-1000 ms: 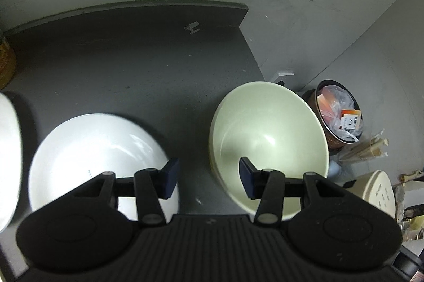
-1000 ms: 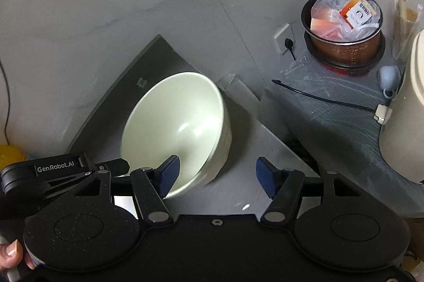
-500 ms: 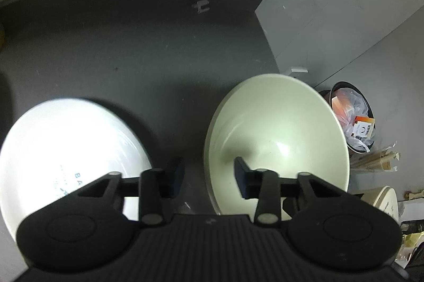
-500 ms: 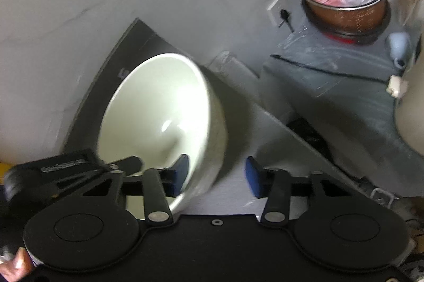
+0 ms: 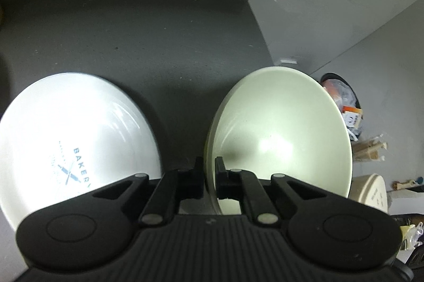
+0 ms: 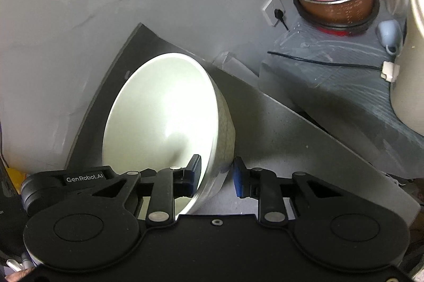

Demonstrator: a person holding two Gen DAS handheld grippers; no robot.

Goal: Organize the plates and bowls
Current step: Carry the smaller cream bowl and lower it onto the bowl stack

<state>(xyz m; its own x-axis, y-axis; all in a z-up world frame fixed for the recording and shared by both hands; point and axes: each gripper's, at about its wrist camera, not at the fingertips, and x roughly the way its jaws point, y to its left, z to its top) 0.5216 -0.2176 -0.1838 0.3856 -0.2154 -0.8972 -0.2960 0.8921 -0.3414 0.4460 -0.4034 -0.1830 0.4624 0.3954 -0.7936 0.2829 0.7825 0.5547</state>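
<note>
Compared with one second ago, both pairs of fingers have come much closer together, and the pale green bowl [image 5: 281, 133] now fills more of each view. The left gripper [image 5: 209, 176] has its fingers pressed on the near rim of the bowl, one finger outside the wall and one inside, so it is pinching the rim. The right gripper [image 6: 216, 174] is closing on the opposite side of the same bowl [image 6: 161, 120]: one finger is inside and the blue pad of the other is just beside the outer wall, but I cannot tell if it already touches. The bowl looks tilted on the dark grey surface [image 5: 132, 38].

To the left of the bowl, apart from it, a white plate [image 5: 76, 139] with a blue "BAKERY" print lies flat on the same surface. Behind it is a light grey wall [image 6: 79, 3] with a socket [image 6: 273, 9]. To the right, lower down, stand a brown pot [image 6: 334, 6] filled with plastic bags and a cream container [image 6: 413, 51].
</note>
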